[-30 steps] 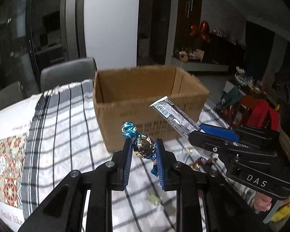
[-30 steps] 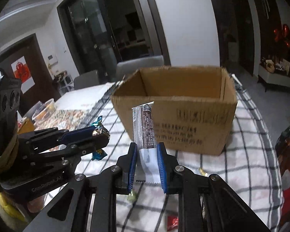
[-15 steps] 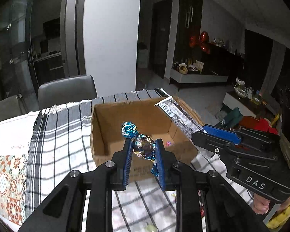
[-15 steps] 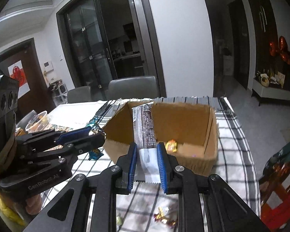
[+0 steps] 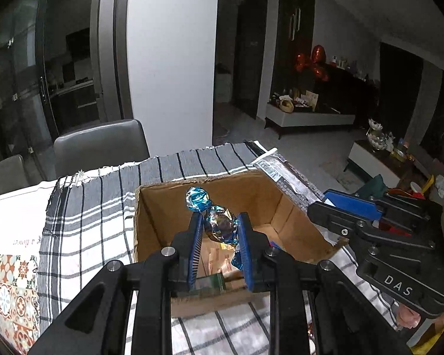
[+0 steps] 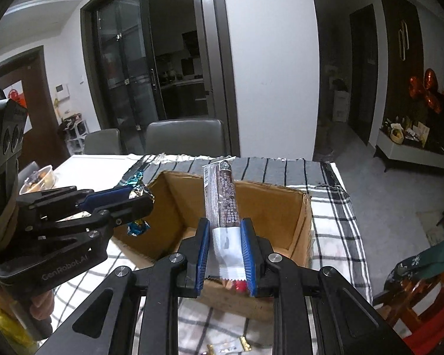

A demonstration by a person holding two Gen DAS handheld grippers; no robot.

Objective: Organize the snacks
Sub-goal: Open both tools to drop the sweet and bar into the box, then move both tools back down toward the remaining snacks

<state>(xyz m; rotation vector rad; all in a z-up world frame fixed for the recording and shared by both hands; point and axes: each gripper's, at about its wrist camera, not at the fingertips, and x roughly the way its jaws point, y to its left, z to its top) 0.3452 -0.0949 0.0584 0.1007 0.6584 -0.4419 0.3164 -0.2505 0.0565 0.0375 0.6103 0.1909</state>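
the left tool (image 5: 219, 230) is pinching a blue foil candy (image 5: 214, 216) between its blue pads, low in the centre of the left wrist frame, the twisted upper end of the wrapper sticking up above the pads. the candy hangs over the open cardboard box (image 5: 157, 207), which fills the middle of that frame; a few small packets lie on the box floor under the pads. the box stands on a black-and-white checked cloth (image 5: 88, 216) spread over the tabletop.

the right tool (image 6: 224, 242) is pinching a long snack bar (image 6: 222, 195) by its white lower end, at lower centre of the right wrist frame. the bar stands nearly upright, its dark printed part reaching up past the far rim of the box in the picture. the same tool shows at the right edge of the left wrist frame, the bar slanting toward the upper left over the box's right wall.

two grey chairs (image 6: 186, 137) stand behind the tabletop, in the upper middle of the right wrist frame. loose wrapped sweets (image 6: 228, 346) lie on the cloth at that frame's bottom edge.
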